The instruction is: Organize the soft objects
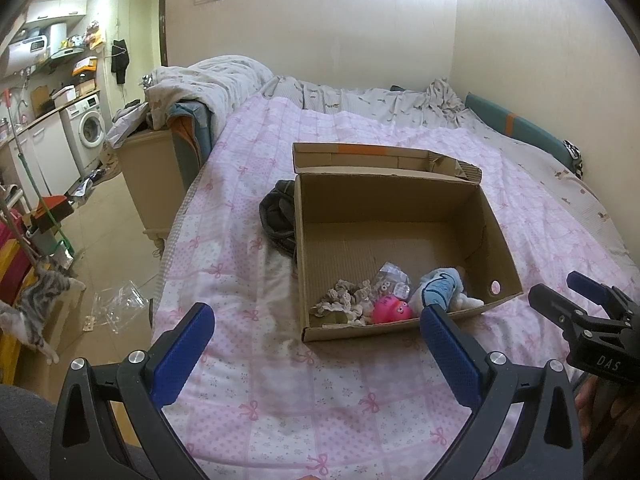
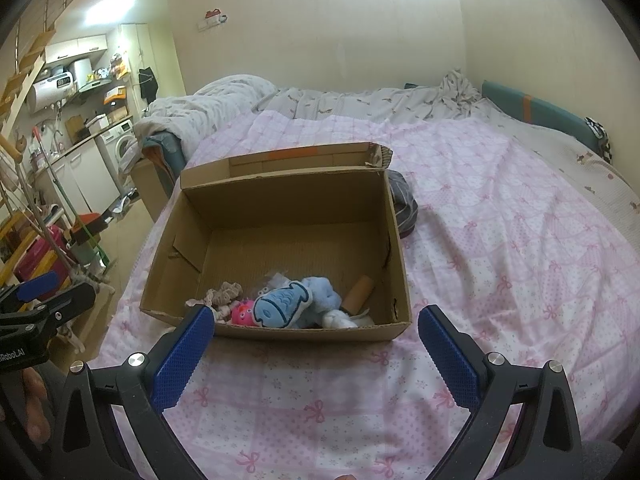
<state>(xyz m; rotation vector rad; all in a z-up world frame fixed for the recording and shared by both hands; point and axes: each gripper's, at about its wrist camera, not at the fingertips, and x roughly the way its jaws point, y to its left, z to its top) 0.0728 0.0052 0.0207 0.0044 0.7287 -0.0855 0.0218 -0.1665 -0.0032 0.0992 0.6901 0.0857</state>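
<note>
Left gripper: you're holding it wide open, empty.
Right gripper: likewise gaping, empty.
Dark cloth: lying beyond the cardboard box; your left is sitting nearer.

My right gripper hangs w/ fingers wide apart, empty, over pink bedspread. Cardboard box just ahead holds blue fish plush, pink toy, beige scrunchie.
</note>
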